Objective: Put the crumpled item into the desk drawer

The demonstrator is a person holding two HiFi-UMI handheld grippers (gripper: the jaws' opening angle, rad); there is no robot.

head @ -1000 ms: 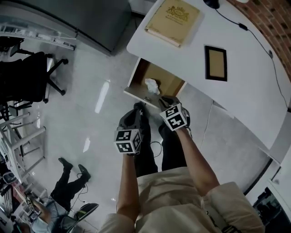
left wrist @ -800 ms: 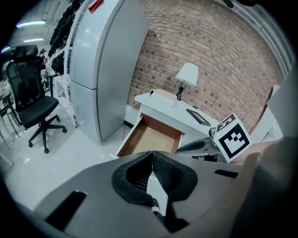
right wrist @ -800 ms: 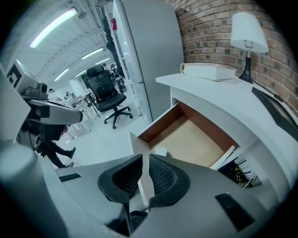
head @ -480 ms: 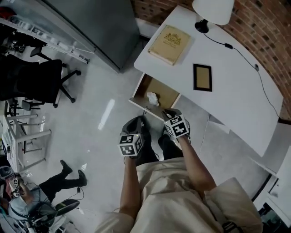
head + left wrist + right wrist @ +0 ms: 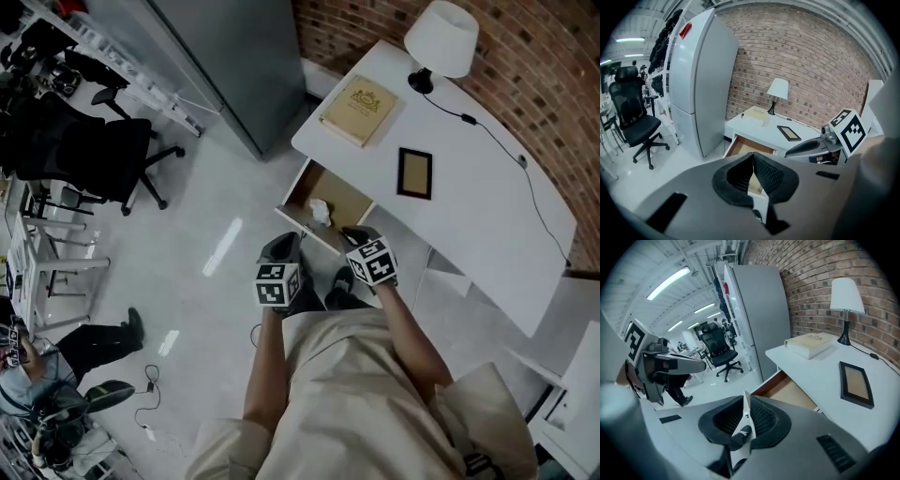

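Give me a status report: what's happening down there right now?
Left gripper shut, empty. Right gripper shut, empty. Crumpled item lies inside the open drawer. Nothing seen blocking it.

The head view is dim and washed of colour, under even overhead light with soft, faint shadows. A pale streak of glare (image 5: 222,247) lies on the glossy floor (image 5: 216,187) left of the desk, with a smaller one nearer. The white desk top (image 5: 487,187) is the brightest surface there. Both gripper views are brighter; ceiling strip lights (image 5: 670,281) glow at the far left. Wide-angle lenses bend the brick wall (image 5: 811,61) and the fridge (image 5: 698,79) into curves, and black corners ring each gripper picture. The left gripper (image 5: 753,157) and right gripper (image 5: 746,397) loom near the lens, grey and slightly soft
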